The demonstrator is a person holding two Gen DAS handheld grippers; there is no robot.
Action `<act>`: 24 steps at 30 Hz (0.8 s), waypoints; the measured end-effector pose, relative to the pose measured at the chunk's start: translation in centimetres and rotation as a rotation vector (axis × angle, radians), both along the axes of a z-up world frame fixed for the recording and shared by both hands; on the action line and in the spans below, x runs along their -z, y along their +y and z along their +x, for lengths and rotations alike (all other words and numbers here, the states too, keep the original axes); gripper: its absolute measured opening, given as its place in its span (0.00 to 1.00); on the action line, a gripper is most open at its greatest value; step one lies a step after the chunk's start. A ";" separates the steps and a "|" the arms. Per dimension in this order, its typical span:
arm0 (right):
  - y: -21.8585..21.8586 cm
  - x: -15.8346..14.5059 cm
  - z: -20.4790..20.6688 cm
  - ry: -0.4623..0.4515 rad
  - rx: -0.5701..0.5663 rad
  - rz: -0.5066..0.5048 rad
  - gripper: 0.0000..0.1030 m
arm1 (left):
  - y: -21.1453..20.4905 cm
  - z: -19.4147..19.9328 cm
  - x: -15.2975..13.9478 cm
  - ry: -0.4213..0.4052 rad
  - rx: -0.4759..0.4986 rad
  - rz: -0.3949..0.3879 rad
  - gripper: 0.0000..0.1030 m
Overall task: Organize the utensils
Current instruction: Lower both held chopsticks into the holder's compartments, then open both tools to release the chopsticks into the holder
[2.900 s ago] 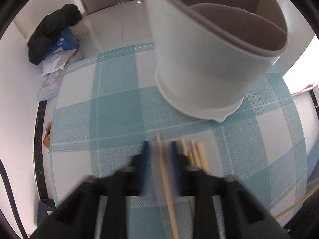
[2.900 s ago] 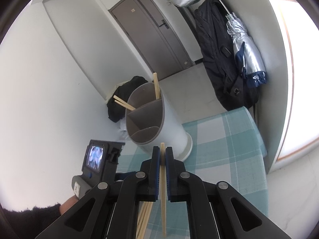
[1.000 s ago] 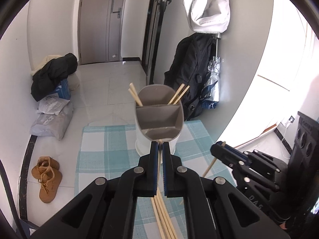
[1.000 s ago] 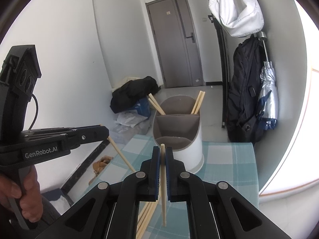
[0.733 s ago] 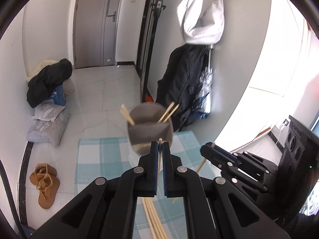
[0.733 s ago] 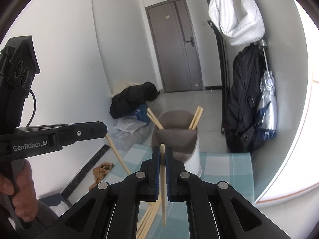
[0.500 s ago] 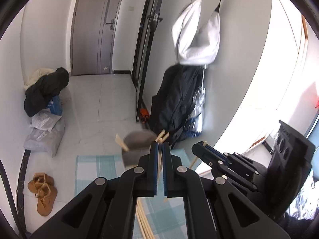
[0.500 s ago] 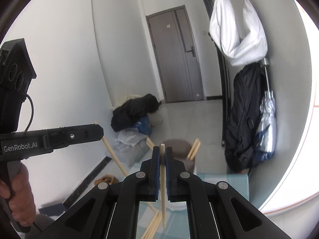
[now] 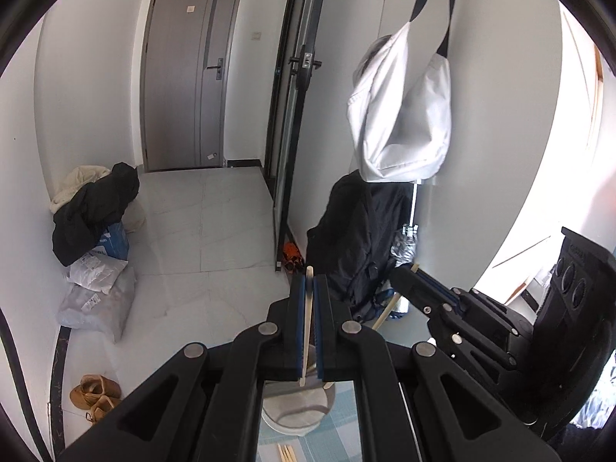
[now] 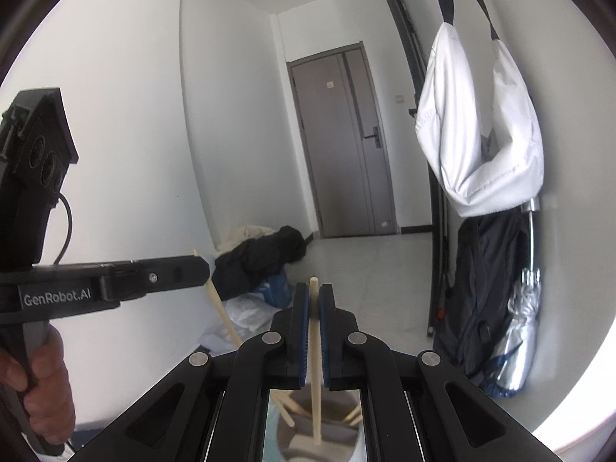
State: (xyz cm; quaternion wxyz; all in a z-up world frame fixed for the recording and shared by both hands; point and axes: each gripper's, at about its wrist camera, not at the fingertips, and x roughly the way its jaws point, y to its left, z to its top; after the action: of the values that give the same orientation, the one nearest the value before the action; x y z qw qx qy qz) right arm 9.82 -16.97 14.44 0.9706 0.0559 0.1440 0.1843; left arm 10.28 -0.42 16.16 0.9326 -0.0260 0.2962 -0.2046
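Note:
My left gripper (image 9: 307, 281) is shut on one wooden chopstick (image 9: 307, 319), held well above the table. The white utensil holder (image 9: 296, 410) shows only through the gap under the fingers, with loose chopsticks (image 9: 287, 452) on the checked cloth (image 9: 340, 437) in front of it. My right gripper (image 10: 313, 292) is shut on another chopstick (image 10: 315, 358) whose lower end hangs over the holder (image 10: 319, 441), where several chopsticks (image 10: 284, 408) stand. Each gripper appears in the other's view: the right gripper (image 9: 400, 275) at the right, the left gripper (image 10: 200, 269) at the left, in a person's hand (image 10: 38, 377).
Beyond the table lie a tiled floor, a grey door (image 9: 184, 96), a heap of dark clothes and bags (image 9: 92, 208), and brown shoes (image 9: 94, 394). A white bag (image 9: 400, 115), a black backpack (image 9: 358, 238) and a silver umbrella (image 10: 521, 331) hang on the right wall.
Both grippers have risen with their chopsticks still clamped. The holder has slid from mid-view down to the bottom edge, mostly behind the fingers.

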 end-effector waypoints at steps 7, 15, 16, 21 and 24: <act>-1.0 2.4 4.7 0.029 0.027 0.040 0.04 | -0.3 3.1 2.2 0.029 -0.006 0.006 0.00; -1.7 5.1 7.3 0.081 0.018 0.077 0.04 | 0.0 6.2 5.9 0.113 -0.001 0.010 0.00; -1.7 5.4 7.4 0.088 0.017 0.081 0.04 | 0.0 6.4 6.1 0.122 0.002 0.007 0.00; -1.1 7.6 8.0 0.152 -0.002 0.075 0.08 | -0.2 7.5 7.5 0.188 0.025 0.014 0.01; -0.9 9.1 8.1 0.201 -0.027 0.076 0.08 | 0.4 7.8 8.2 0.223 -0.025 0.034 0.18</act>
State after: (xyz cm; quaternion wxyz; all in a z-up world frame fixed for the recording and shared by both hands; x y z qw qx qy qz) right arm 17.88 -17.90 5.31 0.9459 0.1089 0.2341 0.1963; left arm 18.06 -0.05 7.97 0.8965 -0.0363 0.4014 -0.1839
